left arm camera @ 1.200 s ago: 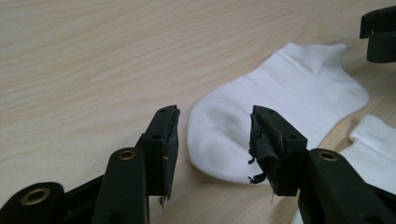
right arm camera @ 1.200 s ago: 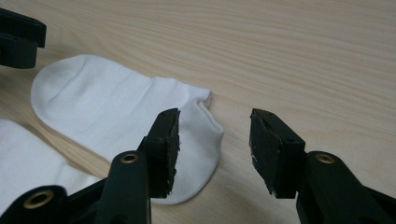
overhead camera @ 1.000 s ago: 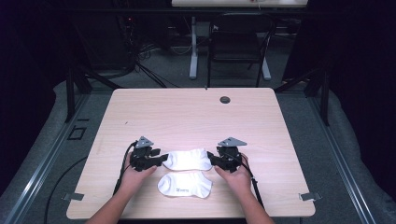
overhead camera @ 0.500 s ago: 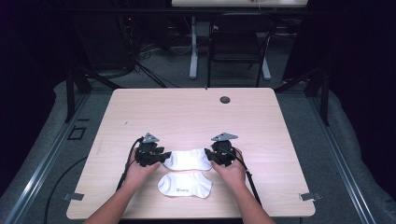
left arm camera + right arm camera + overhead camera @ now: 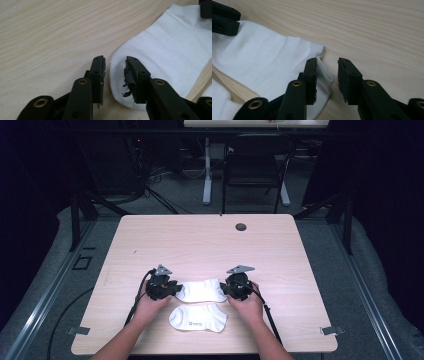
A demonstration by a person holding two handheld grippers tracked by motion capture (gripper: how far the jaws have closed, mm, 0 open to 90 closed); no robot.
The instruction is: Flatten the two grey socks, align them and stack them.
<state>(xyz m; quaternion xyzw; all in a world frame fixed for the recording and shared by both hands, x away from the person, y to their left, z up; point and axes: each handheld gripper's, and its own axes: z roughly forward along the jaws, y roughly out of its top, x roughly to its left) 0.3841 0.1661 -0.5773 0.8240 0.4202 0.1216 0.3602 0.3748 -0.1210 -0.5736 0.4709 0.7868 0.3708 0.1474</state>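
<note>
Right, the far sock is plain white, limp and lightly creased, lying flat across the table between my hands, with the second sock just beside it on my side. My left hand-held gripper has just been closing, jaws still apart around the rounded toe; my right hand-held gripper likewise, straddling the cuff edge, not yet pinching.
</note>
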